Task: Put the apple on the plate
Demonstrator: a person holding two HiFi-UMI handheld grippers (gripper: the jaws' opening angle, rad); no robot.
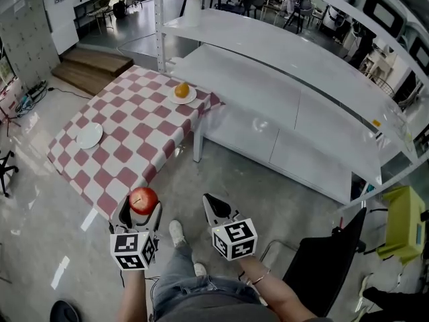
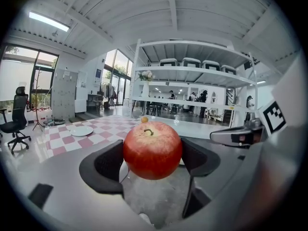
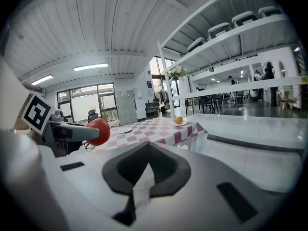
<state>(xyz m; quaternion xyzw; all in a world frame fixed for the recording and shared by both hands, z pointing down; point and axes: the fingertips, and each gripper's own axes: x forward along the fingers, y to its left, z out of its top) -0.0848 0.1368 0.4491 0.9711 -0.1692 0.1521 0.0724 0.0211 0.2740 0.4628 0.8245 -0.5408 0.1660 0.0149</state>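
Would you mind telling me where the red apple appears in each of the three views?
Head view: apple at lower left, in the left gripper.
Left gripper view: dead centre, clamped between the jaws.
Right gripper view: at left, mid-height.
Shared landmark: the checked table, visible in all three.

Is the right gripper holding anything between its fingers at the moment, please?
No, the right gripper has its fingers shut together with nothing between them, while the apple sits in the left gripper.

apple [image 1: 143, 198] in left gripper [image 1: 140, 210] before table [image 1: 134, 134], plate [image 1: 89, 135] on its left, orange [image 1: 181, 90] at far edge
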